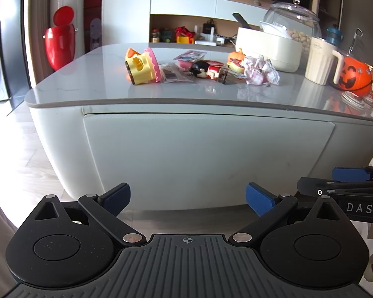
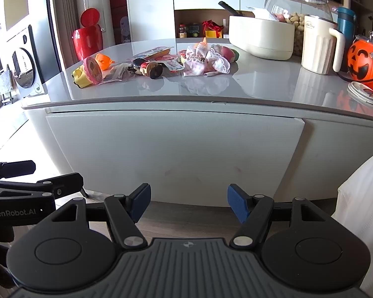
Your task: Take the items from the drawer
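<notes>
The flat pale grey drawer front (image 2: 171, 154) sits flush and shut under the edge of the glossy grey tabletop (image 2: 261, 84), straight ahead of both my claws. My right claw (image 2: 189, 202) hangs in front of its lower edge with the blue-padded jaws apart and nothing between them. My left claw (image 1: 187, 198) does the same before the same panel (image 1: 206, 154), jaws spread wide and empty. Each claw shows at the edge of the other's view: the white letters "DAS" read on my right one from the left camera, and "GenRobot.AI" on my left one from the right camera.

On the tabletop lies a loose row of small things: a yellow and pink plastic toy (image 1: 143, 65) on its side, a clear plastic packet (image 1: 171, 73) just beside it, a black, white and red figurine (image 1: 206, 70) lying down, and a bunched pink-and-white checked cloth (image 1: 259, 70). Behind them stand a cream oval tub (image 1: 268, 48) and a clear glass jar of peanuts (image 1: 294, 22). To the right, a cream ribbed jug (image 2: 319, 47) carries script lettering too small for me to read, next to an orange pumpkin-face bucket (image 2: 364, 65). A red lidded bin (image 2: 87, 37) stands on the floor beyond the table.
</notes>
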A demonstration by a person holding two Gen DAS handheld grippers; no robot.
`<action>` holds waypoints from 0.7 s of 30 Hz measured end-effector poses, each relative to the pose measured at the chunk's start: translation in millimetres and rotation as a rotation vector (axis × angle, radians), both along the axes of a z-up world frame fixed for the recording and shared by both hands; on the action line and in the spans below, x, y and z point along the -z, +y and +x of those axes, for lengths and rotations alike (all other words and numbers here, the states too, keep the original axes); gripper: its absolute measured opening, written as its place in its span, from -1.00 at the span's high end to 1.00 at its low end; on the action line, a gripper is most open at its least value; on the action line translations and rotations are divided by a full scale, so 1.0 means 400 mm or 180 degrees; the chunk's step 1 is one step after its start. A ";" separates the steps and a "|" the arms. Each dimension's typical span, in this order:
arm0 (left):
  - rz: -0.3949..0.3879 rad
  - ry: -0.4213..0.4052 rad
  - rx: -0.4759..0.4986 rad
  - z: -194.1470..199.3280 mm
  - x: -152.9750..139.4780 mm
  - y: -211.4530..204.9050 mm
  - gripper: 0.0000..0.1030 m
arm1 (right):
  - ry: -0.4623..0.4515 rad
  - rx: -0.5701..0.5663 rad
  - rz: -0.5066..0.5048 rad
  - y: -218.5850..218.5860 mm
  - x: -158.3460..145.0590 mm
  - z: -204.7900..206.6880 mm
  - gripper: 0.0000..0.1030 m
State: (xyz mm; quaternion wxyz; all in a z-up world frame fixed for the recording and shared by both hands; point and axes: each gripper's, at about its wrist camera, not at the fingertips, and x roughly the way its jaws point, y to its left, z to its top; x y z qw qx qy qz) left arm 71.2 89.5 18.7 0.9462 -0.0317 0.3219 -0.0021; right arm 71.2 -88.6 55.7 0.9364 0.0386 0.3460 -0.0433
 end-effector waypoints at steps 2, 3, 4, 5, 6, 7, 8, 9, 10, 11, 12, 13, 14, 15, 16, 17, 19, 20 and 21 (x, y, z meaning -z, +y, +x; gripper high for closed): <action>0.0000 0.0000 0.0000 0.000 0.000 0.000 -0.98 | 0.0002 0.0004 0.0004 -0.001 0.000 0.001 -0.34; 0.0001 -0.0001 0.0000 0.000 0.000 0.000 -0.98 | 0.0002 0.0006 0.0006 -0.001 0.000 0.000 -0.34; 0.0000 -0.0001 0.0001 0.000 0.000 0.000 -0.98 | 0.0003 0.0008 0.0007 -0.001 0.000 0.000 -0.34; 0.0001 -0.0001 0.0000 0.000 0.000 0.000 -0.98 | 0.0003 0.0007 0.0007 -0.002 0.000 0.000 -0.34; 0.0001 0.0000 0.0000 0.000 0.000 0.000 -0.98 | 0.0002 0.0007 0.0009 -0.002 0.000 0.000 -0.34; 0.0001 0.0000 0.0000 0.000 0.000 -0.001 -0.98 | 0.0001 0.0008 0.0011 -0.003 0.000 0.000 -0.34; 0.0001 0.0000 0.0000 0.000 0.000 -0.001 -0.98 | 0.0002 0.0009 0.0012 -0.003 0.000 0.000 -0.34; 0.0000 0.0000 0.0001 -0.001 0.000 -0.001 -0.98 | 0.0002 0.0009 0.0012 -0.003 0.000 0.000 -0.34; 0.0000 -0.0001 0.0001 -0.001 0.000 -0.001 -0.98 | 0.0000 0.0010 0.0012 -0.003 0.000 0.000 -0.34; 0.0001 -0.0002 0.0001 -0.001 0.000 -0.001 -0.98 | 0.0001 0.0008 0.0013 -0.004 0.000 0.000 -0.34; 0.0000 0.0000 0.0000 -0.001 0.000 -0.001 -0.98 | 0.0003 0.0006 0.0013 -0.004 0.000 0.000 -0.34; 0.0001 0.0000 -0.0001 -0.001 0.000 -0.001 -0.98 | 0.0004 0.0011 0.0015 -0.004 0.000 0.000 -0.34; 0.0000 0.0000 -0.0001 -0.001 0.000 -0.001 -0.98 | 0.0004 0.0017 0.0017 -0.005 0.000 0.000 -0.34; 0.0000 0.0000 0.0002 0.000 0.000 -0.001 -0.98 | 0.0005 0.0021 0.0019 -0.005 0.000 0.000 -0.34; 0.0000 0.0000 0.0002 -0.001 0.000 -0.001 -0.98 | 0.0007 0.0027 0.0020 -0.004 0.000 0.000 -0.34; 0.0000 -0.0001 0.0003 -0.001 0.000 -0.001 -0.98 | 0.0007 0.0027 0.0019 -0.004 0.000 0.000 -0.34; 0.0000 -0.0001 0.0003 -0.001 0.000 -0.001 -0.98 | 0.0007 0.0027 0.0020 -0.005 0.000 0.000 -0.34; 0.0000 0.0000 0.0002 0.000 0.000 -0.001 -0.98 | 0.0006 0.0025 0.0019 -0.005 0.000 0.000 -0.34; 0.0000 0.0000 0.0002 0.000 0.000 -0.001 -0.98 | 0.0005 0.0024 0.0020 -0.005 0.000 0.000 -0.34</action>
